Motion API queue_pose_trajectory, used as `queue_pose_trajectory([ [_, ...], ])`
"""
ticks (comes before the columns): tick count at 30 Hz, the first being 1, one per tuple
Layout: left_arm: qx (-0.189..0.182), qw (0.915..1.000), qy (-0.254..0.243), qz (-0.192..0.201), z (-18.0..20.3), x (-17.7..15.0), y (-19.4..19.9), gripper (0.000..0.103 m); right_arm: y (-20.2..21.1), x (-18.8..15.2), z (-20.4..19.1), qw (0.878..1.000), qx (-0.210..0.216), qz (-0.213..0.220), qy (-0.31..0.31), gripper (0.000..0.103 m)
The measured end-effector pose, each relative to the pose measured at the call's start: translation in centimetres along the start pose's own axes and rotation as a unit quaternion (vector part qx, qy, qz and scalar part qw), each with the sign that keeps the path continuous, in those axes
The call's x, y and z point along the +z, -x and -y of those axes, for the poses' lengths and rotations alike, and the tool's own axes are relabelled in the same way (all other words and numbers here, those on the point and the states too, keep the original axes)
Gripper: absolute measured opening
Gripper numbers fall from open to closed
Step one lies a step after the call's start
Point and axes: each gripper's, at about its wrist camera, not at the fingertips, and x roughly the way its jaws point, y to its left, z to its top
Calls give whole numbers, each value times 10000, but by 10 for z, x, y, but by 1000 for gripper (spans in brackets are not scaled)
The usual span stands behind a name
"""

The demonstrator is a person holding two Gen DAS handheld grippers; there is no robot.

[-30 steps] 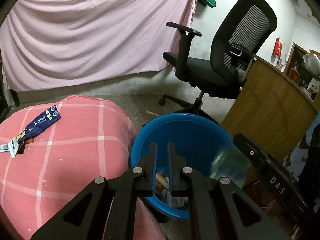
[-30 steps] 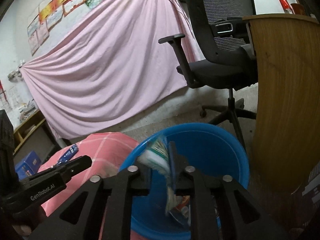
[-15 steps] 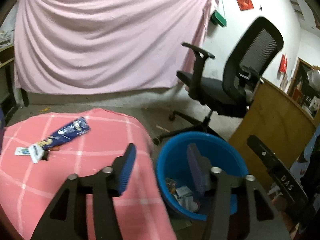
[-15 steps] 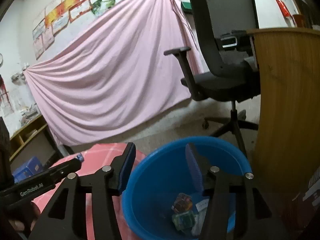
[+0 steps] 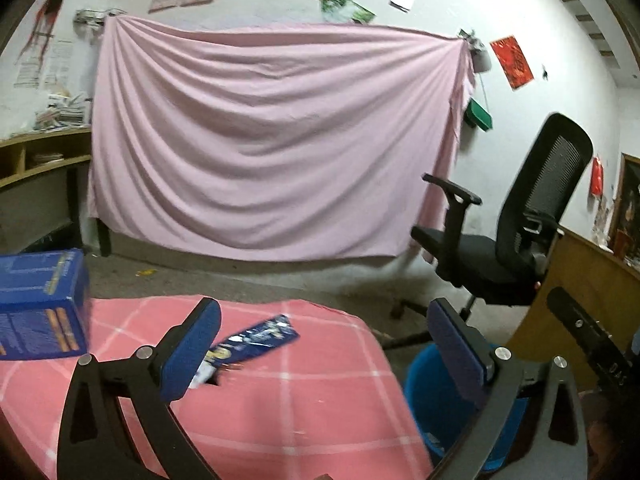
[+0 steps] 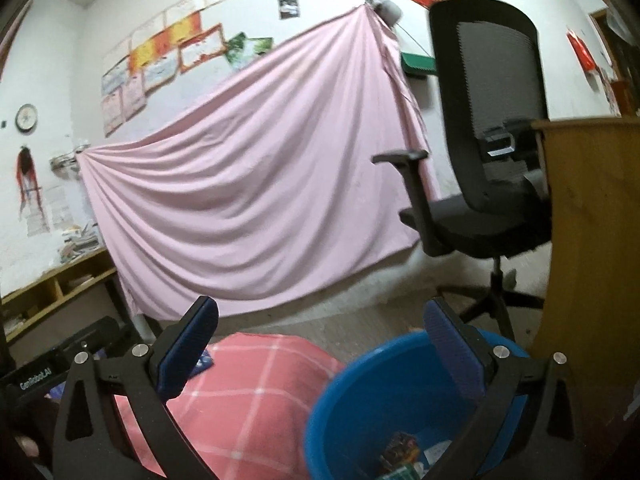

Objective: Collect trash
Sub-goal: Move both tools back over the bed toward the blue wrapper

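Observation:
A blue wrapper [image 5: 256, 338] lies on the pink checked cloth [image 5: 280, 408], just beyond my left gripper [image 5: 324, 356], which is open and empty above the cloth. The blue bin [image 5: 436, 404] stands on the floor to the right of the cloth. In the right wrist view my right gripper [image 6: 320, 354] is open and empty above the bin [image 6: 360, 400], which holds several wrappers [image 6: 400, 454]. The other gripper's body [image 6: 52, 364] shows at the left edge.
A blue box [image 5: 40, 304] sits on the cloth at the left. A black office chair [image 5: 508, 236] and a wooden desk panel [image 5: 576, 300] stand to the right of the bin. A pink sheet [image 5: 272, 148] hangs on the back wall. A low shelf [image 5: 36, 184] is far left.
Both grippers have opened wide and tilted up and back from the bin. The wrapper held by the right gripper dropped into the bin. The left gripper swung left over the cloth.

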Motion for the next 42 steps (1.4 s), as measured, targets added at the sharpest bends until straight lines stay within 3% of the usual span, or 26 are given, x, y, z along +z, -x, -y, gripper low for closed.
queue_pose_trajectory([
  [11,481,9969,-130,614,-58,0,40,101,7,1,-64,9943,331,784,648,103],
  [19,703,9949,-231,690,-95,-4,48,101,5,-7,-104,9867,558,1027,1130,103],
  [30,569,9975,-396,140,-139,-25,42,101,-24,-27,-151,9820,787,677,1576,103],
  [39,498,9926,-87,-1107,-152,-34,0,99,-57,-45,-161,9824,842,-121,1661,103],
  [40,501,9916,-46,-1194,-154,-34,-3,98,-62,-47,-161,9828,824,-269,1628,103],
  [42,489,9889,24,-1400,-157,-35,-11,84,-71,-51,-160,9829,793,-586,1555,103],
])
